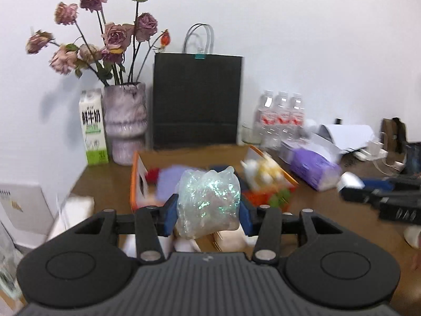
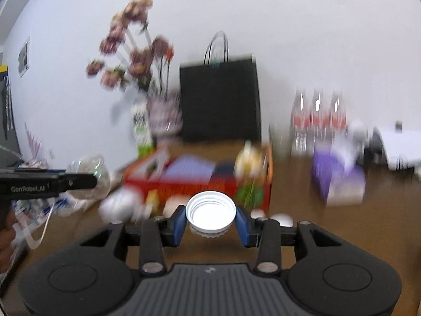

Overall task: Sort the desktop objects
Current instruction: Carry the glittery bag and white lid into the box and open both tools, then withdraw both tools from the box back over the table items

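Note:
My left gripper (image 1: pixel 208 218) is shut on a clear glittery plastic bag (image 1: pixel 209 202) and holds it above the wooden desk, in front of the orange box (image 1: pixel 135 181). The box holds a purple card, a red item and a yellow-white toy (image 1: pixel 259 171). My right gripper (image 2: pixel 210 225) is shut on a white bottle cap (image 2: pixel 210 212), its open side facing the camera, in front of the same box (image 2: pixel 200 187). The right wrist view is blurred. The left gripper and its bag (image 2: pixel 92 173) show at the left of the right wrist view.
A black paper bag (image 1: pixel 197 100), a vase of dried roses (image 1: pixel 126 121) and a milk carton (image 1: pixel 93 129) stand at the back wall. Three water bottles (image 1: pixel 281 115) and a purple pack (image 1: pixel 313 168) lie to the right. White items (image 2: pixel 121 205) lie near the box.

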